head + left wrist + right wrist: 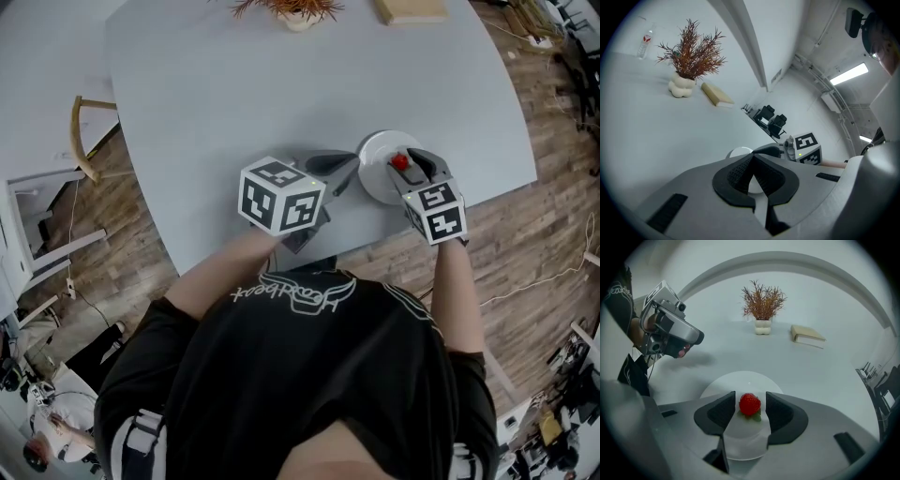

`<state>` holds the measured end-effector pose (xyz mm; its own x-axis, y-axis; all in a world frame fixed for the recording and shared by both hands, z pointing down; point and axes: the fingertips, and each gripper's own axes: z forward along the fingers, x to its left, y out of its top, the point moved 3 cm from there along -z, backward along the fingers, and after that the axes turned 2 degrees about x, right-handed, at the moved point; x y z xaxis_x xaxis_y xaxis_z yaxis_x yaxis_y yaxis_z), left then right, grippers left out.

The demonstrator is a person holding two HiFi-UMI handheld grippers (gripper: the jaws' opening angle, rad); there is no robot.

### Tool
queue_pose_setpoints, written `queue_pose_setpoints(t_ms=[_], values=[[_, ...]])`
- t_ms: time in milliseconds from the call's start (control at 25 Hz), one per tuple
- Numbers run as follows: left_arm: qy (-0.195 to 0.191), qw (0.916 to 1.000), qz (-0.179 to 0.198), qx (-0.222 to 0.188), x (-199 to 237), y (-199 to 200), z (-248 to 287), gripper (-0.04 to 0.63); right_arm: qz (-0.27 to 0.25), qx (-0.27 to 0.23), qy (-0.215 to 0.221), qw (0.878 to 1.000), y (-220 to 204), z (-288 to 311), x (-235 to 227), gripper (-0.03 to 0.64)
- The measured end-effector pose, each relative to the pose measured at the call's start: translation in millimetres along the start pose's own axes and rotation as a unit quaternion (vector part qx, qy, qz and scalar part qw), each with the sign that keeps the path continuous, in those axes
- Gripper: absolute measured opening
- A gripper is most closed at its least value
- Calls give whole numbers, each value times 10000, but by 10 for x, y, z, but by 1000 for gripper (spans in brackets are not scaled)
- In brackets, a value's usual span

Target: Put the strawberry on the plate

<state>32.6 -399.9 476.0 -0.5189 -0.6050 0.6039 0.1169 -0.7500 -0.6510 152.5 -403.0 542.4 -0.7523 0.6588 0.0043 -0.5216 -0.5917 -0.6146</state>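
A red strawberry (400, 161) (750, 404) lies with its green leaves on the small white plate (375, 178) (740, 380), near the grey table's front edge. My right gripper (409, 165) (749, 396) hangs over the plate and is open. Its two dark pads stand on either side of the strawberry, each with a thin gap to the fruit. My left gripper (351, 169) (752, 158) rests just left of the plate with its fingertips pressed together and nothing between them. In the left gripper view the plate (738, 151) peeks out behind the jaws.
A white vase of dried reddish twigs (298, 11) (762, 310) and a pale book (411, 9) (806, 336) stand at the table's far side. A water bottle (644, 43) is farther off. A chair (84, 141) stands left of the table.
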Motion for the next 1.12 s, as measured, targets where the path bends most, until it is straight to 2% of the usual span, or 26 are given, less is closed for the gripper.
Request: queue_pose_setpoints(t_ms=[240, 400, 680, 880, 1120], values=[[62, 9999, 79, -134, -114, 16, -103, 6, -38, -227, -184, 9996, 71, -190, 18, 175], [59, 9993, 204, -293, -337, 1, -246, 6, -230, -748, -556, 9954, 261, -580, 129, 175], [180, 9949, 805, -577, -961, -144, -613, 6, -648, -1574, -695, 9830, 443, -1469, 666, 159], [2, 9889, 1221, -850, -1568, -363, -966, 6, -105, -2382, -451, 9701, 374, -2144, 1187, 56], [-287, 9818, 1527, -1091, -2334, -758, -1403, 6, 275, -2961, -417, 9538, 30, -2912, 1737, 23]])
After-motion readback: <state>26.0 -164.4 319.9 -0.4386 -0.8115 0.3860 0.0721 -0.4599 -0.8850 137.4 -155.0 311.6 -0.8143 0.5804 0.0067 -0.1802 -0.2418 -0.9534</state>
